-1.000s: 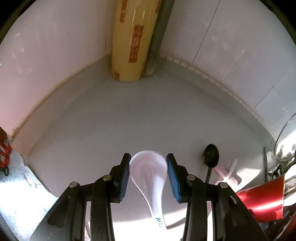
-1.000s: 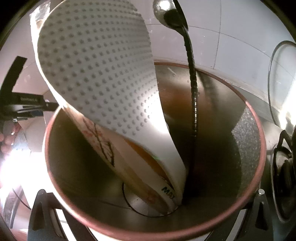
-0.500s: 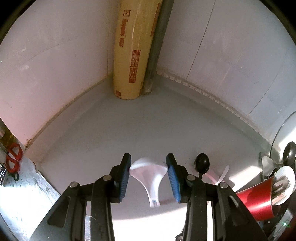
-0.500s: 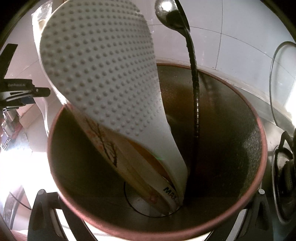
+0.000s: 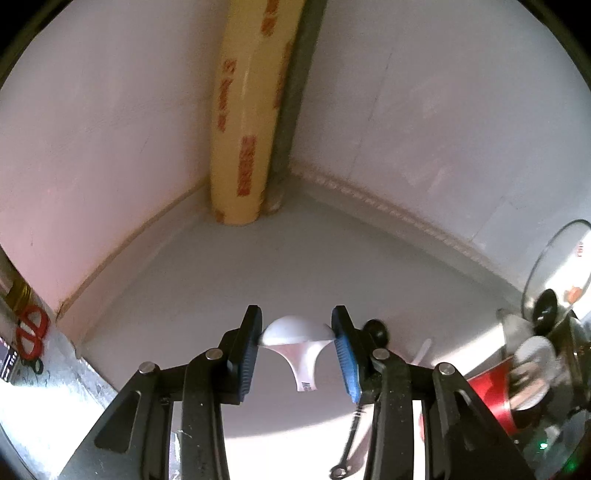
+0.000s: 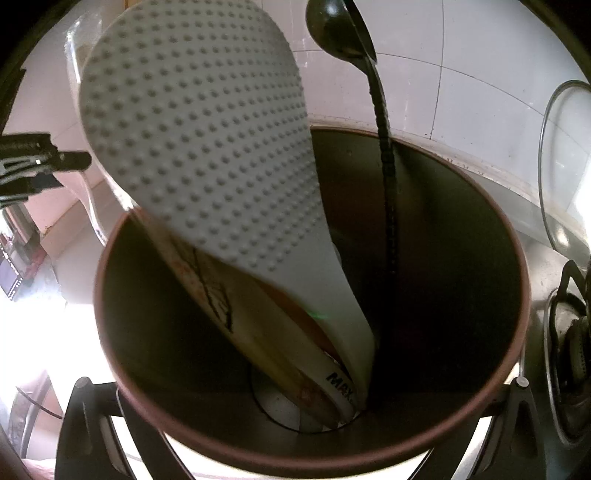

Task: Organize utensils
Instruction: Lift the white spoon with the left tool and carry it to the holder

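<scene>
My left gripper [image 5: 297, 334] is shut on the bowl of a white plastic rice spoon [image 5: 295, 332], held above the grey counter [image 5: 258, 266] with its handle hanging down toward me. A black spoon [image 5: 375, 329] lies on the counter just to the right. My right gripper [image 6: 301, 406] is shut on a red utensil cup [image 6: 509, 332], its fingers [image 6: 83, 410] flanking the cup's sides. In the cup stand a white dotted rice paddle [image 6: 207, 147], a printed paddle [image 6: 221, 310] and a black ladle [image 6: 341, 31]. In the left wrist view, the red cup [image 5: 491, 391] shows at the far right.
A yellow roll [image 5: 247, 129] stands in the wall corner. A small white plastic piece [image 5: 424, 349] lies beyond the black spoon. A glass lid [image 5: 554, 266] leans at the right. Red scissors [image 5: 31, 332] lie at the left on a metal surface [image 5: 55, 406].
My left gripper has risen from the counter with the white rice spoon, whose handle now hangs free. The right gripper and the cup have stayed put.
</scene>
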